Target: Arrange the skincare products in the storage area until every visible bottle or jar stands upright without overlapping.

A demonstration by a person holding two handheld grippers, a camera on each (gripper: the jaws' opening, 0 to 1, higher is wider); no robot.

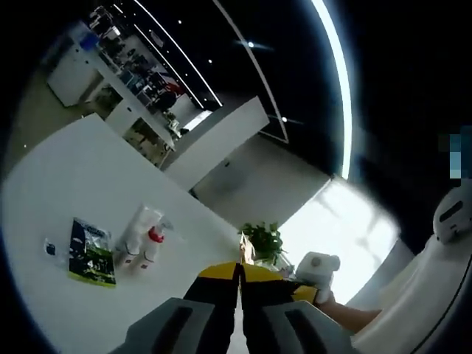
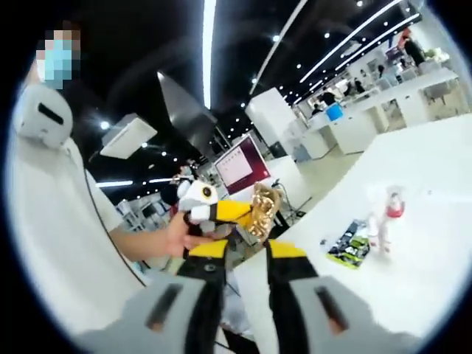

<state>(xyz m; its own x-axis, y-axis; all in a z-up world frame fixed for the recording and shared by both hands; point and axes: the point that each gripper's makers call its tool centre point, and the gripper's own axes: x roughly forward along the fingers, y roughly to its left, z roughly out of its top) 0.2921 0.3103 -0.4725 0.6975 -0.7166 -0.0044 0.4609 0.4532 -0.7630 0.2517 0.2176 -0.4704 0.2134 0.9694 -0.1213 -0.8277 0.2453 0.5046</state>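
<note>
Starting point: left gripper (image 1: pixel 239 276) jaws pressed together, right gripper (image 2: pixel 240 254) spread and empty; spray bottles (image 1: pixel 144 240) and green sachet (image 1: pixel 91 252) lie ahead-left on white table (image 1: pixel 66 177), untouched

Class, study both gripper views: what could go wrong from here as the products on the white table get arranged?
1. The small bottles stand close together beside the green packet; reaching for one may topple its neighbour.
2. The left gripper looks shut, so it must open before grasping.
3. Both grippers sit away from the products, with the left gripper's tips close before the right gripper, so they might collide.
</note>
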